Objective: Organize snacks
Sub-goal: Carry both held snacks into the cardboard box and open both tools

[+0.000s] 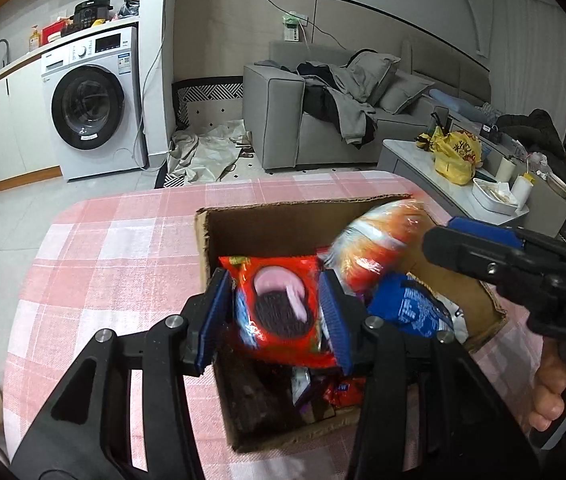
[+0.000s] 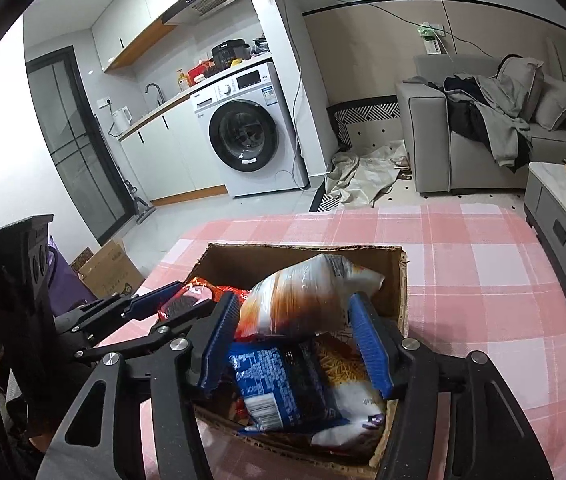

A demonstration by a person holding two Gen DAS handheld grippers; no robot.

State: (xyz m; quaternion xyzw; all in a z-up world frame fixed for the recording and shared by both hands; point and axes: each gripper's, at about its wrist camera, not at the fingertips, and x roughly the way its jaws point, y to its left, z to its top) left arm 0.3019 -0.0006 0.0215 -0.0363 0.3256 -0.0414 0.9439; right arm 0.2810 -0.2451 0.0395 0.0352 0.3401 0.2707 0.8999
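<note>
A cardboard box [image 1: 203, 240] of snacks stands on the pink checked table [image 1: 103, 248]; the box also shows in the right wrist view [image 2: 403, 280]. My left gripper [image 1: 279, 312] is shut on a red cookie packet [image 1: 279, 308], held over the box. My right gripper [image 2: 299, 340] is shut on an orange-and-white snack bag [image 2: 303, 300], also over the box; that bag shows blurred in the left wrist view [image 1: 379, 244]. A blue packet [image 2: 275, 384] and a white bag [image 2: 355, 408] lie in the box under it.
More packets [image 1: 323, 392] lie in the box bottom. A washing machine [image 1: 91, 108], a grey sofa [image 1: 323, 120] and a low table with a yellow bag [image 1: 455, 156] stand beyond the table. A cardboard carton [image 2: 107, 268] sits on the floor.
</note>
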